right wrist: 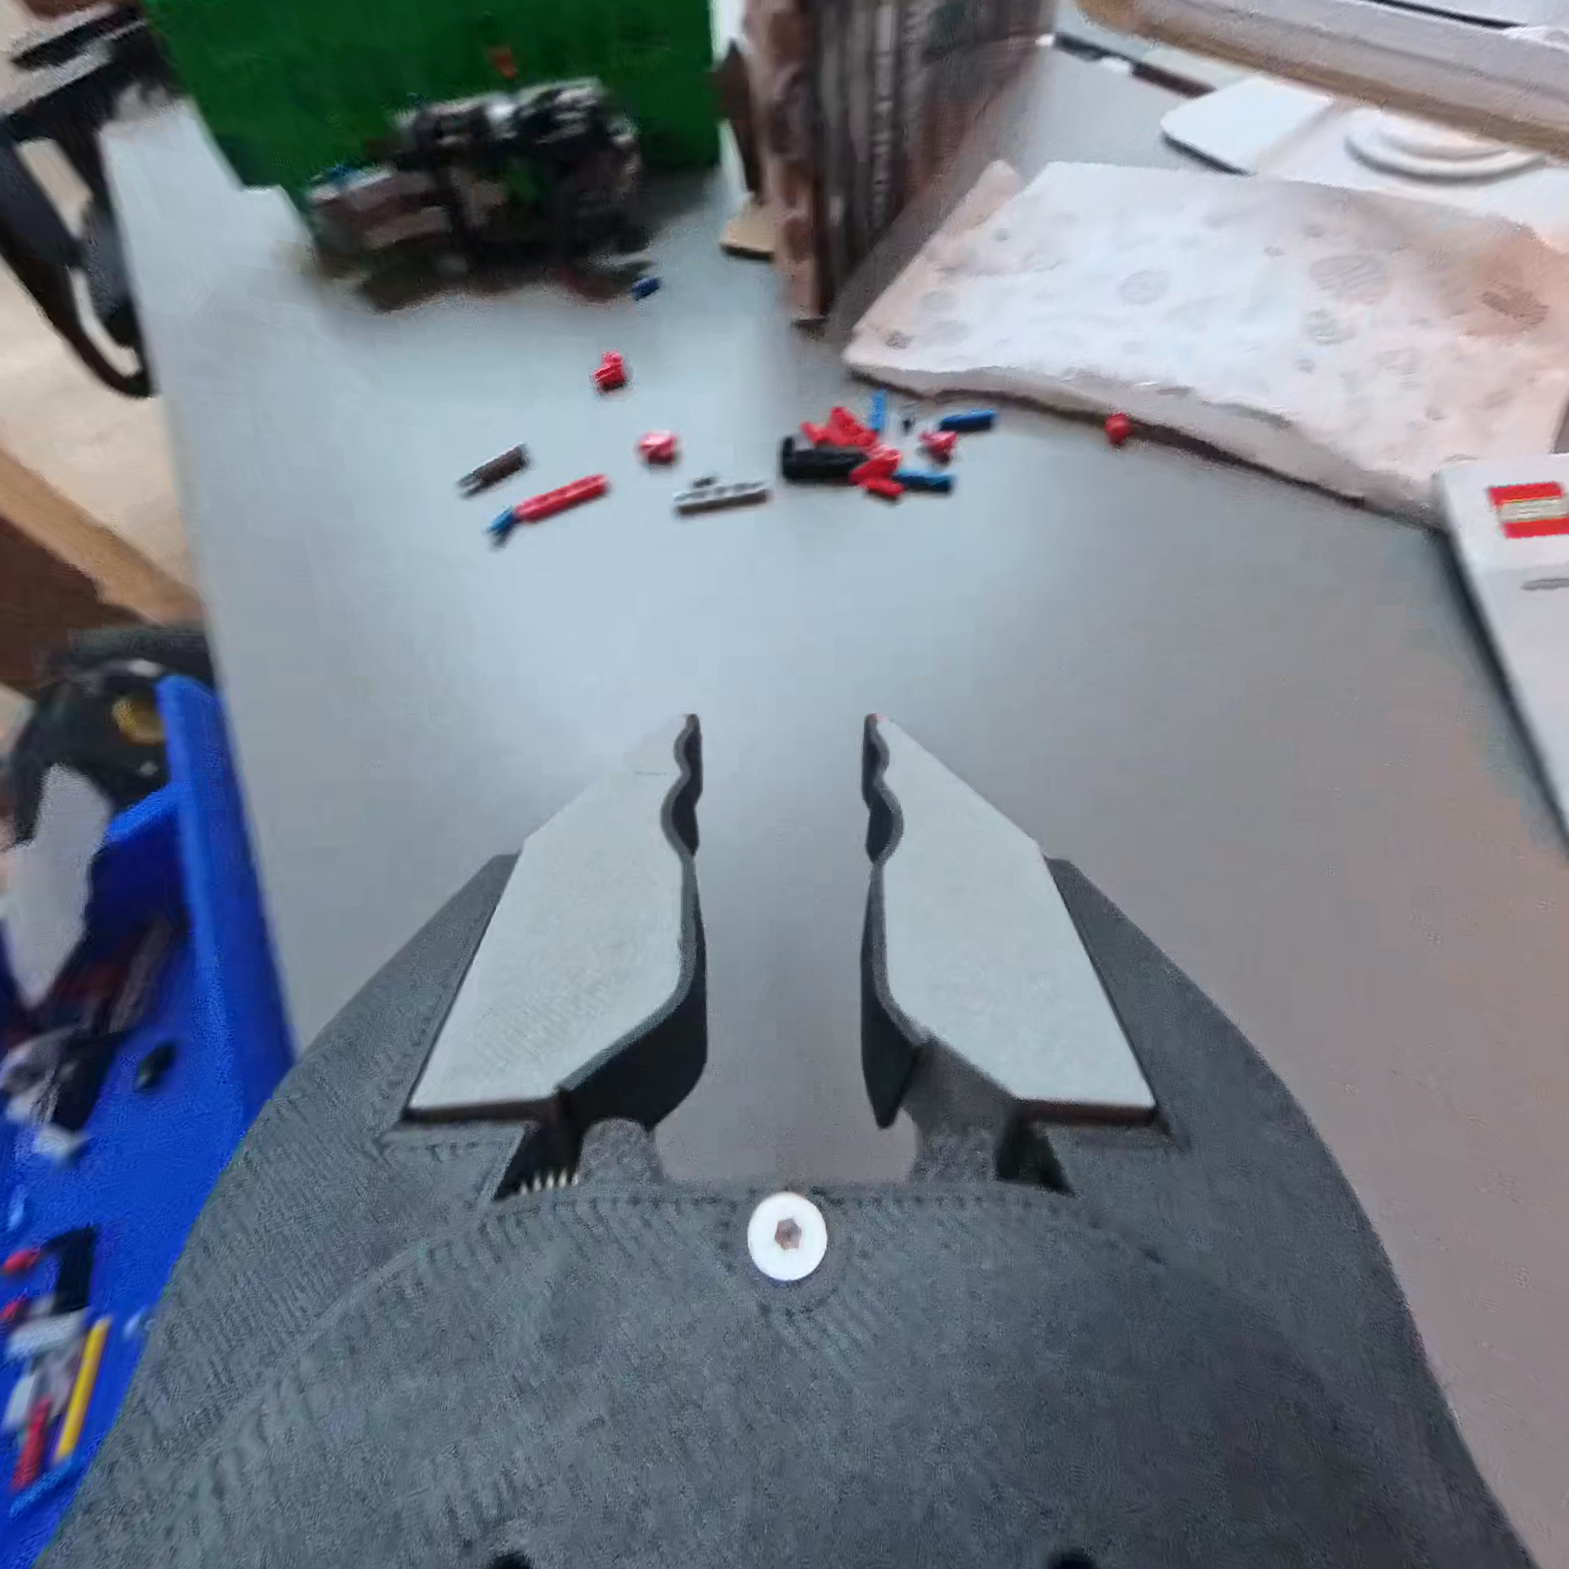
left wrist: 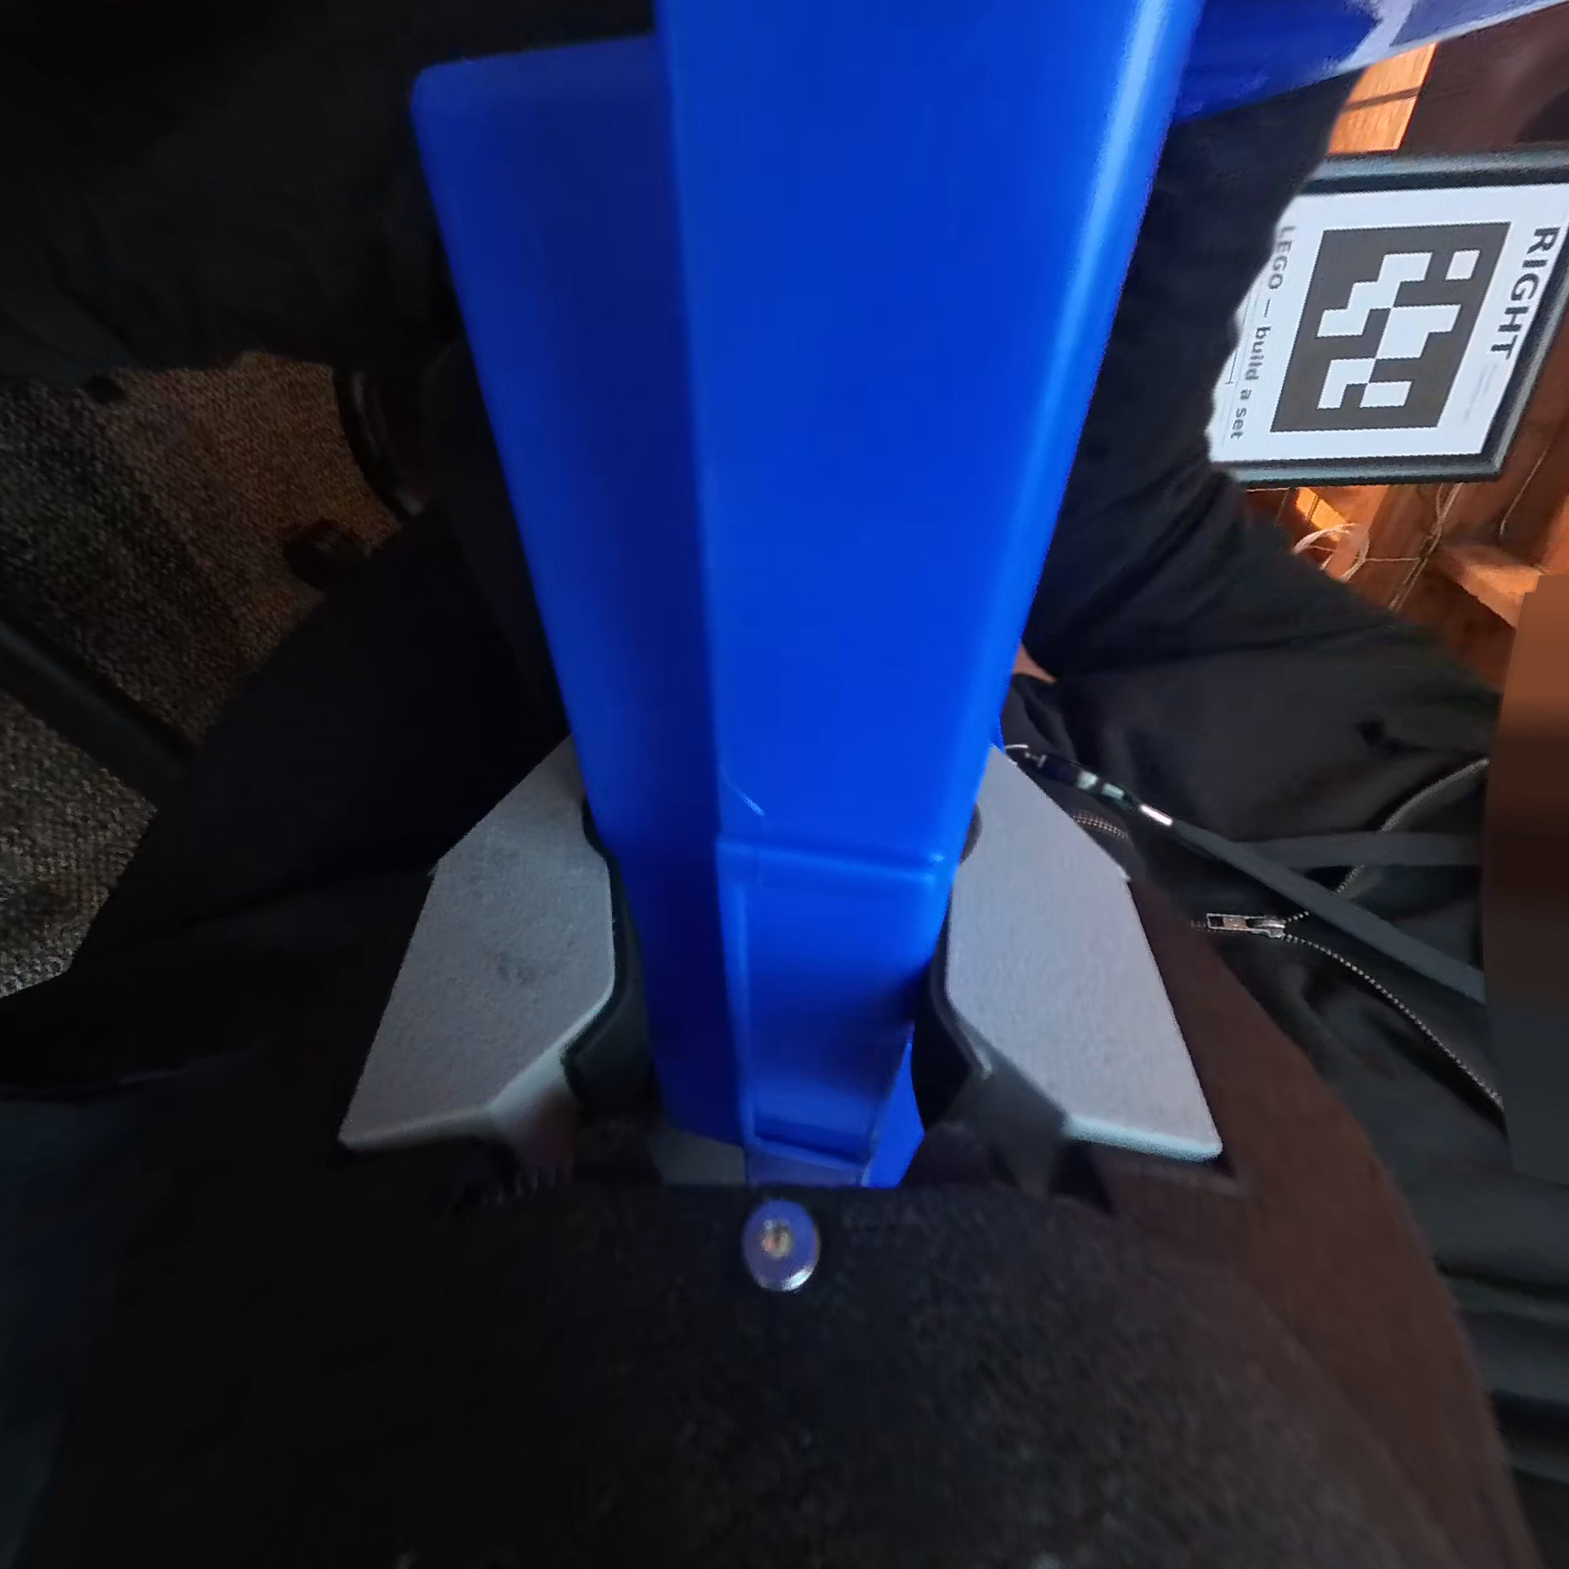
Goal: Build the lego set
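**Two grippers, one clamped on a blue bin**

One grey table [right wrist: 849,637] carries a dark, partly built lego model [right wrist: 484,191] at its far end, before a green box [right wrist: 407,76]. Nearer, loose red, blue and black lego pieces [right wrist: 857,454] lie scattered. The left gripper [left wrist: 785,976] clamps a blue bin wall [left wrist: 815,467]. The right gripper [right wrist: 781,781] hovers with fingers apart, gripping nothing.
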A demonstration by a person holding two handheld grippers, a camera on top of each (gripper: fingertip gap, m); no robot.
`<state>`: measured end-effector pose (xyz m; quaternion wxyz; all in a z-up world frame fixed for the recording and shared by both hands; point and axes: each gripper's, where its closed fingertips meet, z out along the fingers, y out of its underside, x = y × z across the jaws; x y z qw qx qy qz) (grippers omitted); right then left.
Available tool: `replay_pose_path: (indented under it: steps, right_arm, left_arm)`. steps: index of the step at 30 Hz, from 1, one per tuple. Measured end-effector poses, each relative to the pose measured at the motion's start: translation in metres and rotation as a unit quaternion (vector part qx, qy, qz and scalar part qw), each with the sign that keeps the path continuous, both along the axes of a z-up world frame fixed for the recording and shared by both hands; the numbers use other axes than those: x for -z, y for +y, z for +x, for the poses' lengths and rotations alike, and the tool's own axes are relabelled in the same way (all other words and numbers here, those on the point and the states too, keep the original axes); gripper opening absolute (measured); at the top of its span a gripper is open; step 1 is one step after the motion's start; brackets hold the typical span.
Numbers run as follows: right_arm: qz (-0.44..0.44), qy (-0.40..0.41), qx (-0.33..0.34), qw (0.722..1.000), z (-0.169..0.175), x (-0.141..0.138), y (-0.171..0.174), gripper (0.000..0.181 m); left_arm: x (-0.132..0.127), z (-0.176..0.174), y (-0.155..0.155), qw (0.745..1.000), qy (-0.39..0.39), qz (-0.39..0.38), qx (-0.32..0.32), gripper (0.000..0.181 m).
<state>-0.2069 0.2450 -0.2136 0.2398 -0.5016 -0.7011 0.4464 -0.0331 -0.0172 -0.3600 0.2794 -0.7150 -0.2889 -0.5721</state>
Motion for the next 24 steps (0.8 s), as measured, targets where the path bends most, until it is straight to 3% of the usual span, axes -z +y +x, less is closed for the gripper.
replay_pose_path:
  steps: [5, 9, 17, 19, 21, 23, 24]
  right_arm:
    - [0.025, 0.002, 0.041, 0.999, -0.123, 0.002, 0.053, 0.040]
    - [0.061, -0.021, 0.064, 0.996, -0.188, 0.023, 0.078, 0.053]
    - [0.120, 0.061, 0.037, 0.990, -0.222, 0.002, 0.081, 0.066]
    - [0.083, 0.041, 0.010, 0.996, -0.226, -0.001, 0.070, 0.090]
    - [0.080, -0.005, 0.040, 0.996, -0.235, 0.004, 0.077, 0.097]
    - [0.079, -0.073, 0.058, 0.993, -0.239, 0.024, 0.084, 0.110]
    - [0.081, -0.104, 0.051, 0.990, -0.239, 0.038, 0.084, 0.108]
  left_arm:
    - [0.006, -0.013, -0.002, 1.000, -0.010, -0.002, -0.006, 0.075]
    - [0.008, -0.020, -0.007, 1.000, -0.011, 0.003, -0.009, 0.075]
    - [0.002, -0.030, -0.014, 1.000, 0.017, 0.013, -0.024, 0.075]
    - [0.003, -0.025, -0.016, 1.000, 0.016, 0.006, -0.020, 0.075]
    - [0.006, -0.019, -0.017, 1.000, 0.010, 0.001, -0.015, 0.075]
    - [0.007, -0.017, -0.016, 1.000, 0.004, -0.001, -0.016, 0.075]
    - [0.008, -0.018, -0.016, 1.000, 0.003, -0.002, -0.017, 0.075]
